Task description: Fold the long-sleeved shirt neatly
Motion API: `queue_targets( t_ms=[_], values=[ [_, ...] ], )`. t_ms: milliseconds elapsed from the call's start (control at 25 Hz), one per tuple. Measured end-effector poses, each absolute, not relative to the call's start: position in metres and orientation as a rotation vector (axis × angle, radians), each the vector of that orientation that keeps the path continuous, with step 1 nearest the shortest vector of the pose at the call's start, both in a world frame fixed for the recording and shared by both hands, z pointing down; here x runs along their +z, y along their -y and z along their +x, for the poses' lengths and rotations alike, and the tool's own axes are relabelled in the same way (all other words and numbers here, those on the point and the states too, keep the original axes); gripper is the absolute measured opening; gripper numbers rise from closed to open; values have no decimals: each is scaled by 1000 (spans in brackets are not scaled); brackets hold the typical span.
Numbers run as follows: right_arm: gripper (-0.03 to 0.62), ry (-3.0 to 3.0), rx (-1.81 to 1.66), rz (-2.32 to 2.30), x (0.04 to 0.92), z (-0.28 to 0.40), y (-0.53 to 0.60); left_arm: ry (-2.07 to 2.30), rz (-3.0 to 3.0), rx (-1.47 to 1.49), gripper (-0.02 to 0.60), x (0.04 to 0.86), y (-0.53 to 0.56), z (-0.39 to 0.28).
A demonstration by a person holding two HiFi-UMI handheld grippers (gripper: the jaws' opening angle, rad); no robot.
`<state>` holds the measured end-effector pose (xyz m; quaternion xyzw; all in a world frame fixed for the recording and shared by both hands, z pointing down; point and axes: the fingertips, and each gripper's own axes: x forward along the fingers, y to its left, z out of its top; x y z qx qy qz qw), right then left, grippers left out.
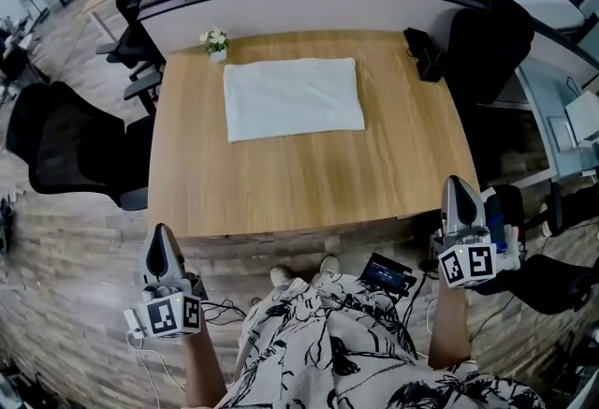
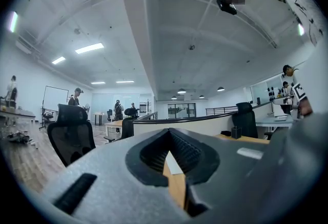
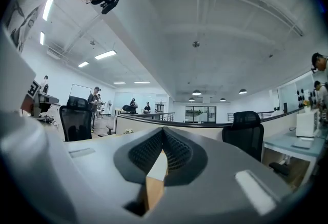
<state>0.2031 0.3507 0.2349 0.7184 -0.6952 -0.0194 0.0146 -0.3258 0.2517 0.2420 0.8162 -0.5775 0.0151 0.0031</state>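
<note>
The long-sleeved shirt is lying on the wooden desk as 1 flat white rectangle, already folded, with its edges running roughly square to the desk's sides. It is sitting in the far half of the desk, about midway between left and right, and well apart from both grippers. A small pot of white flowers is standing just beyond the shirt's far left corner, and a black box-like object is resting at the desk's far right corner. The left gripper is hanging below the near edge of the desk, toward its left corner, pointing level toward the desk. Its fingers are pressing together at the tips and holding nothing. The right gripper is hovering just off the desk's near right corner, also pointing level. Its fingers are likewise closing on each other with nothing gripped between them. In each gripper view a thin sliver of wood and white cloth is showing through the hollow behind the meeting tips. A black office chair is standing off the desk's left side and another black chair is sitting at the far right. The person is wearing a black-and-white patterned garment.
</note>
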Motion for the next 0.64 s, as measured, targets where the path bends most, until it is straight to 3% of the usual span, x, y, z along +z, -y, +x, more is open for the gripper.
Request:
queue_targets(
  t_ms=[640],
  values=[
    [11,2156,-71,2226,233,200,-351,1825,2570,80,5,243,-256,-318]
  ],
)
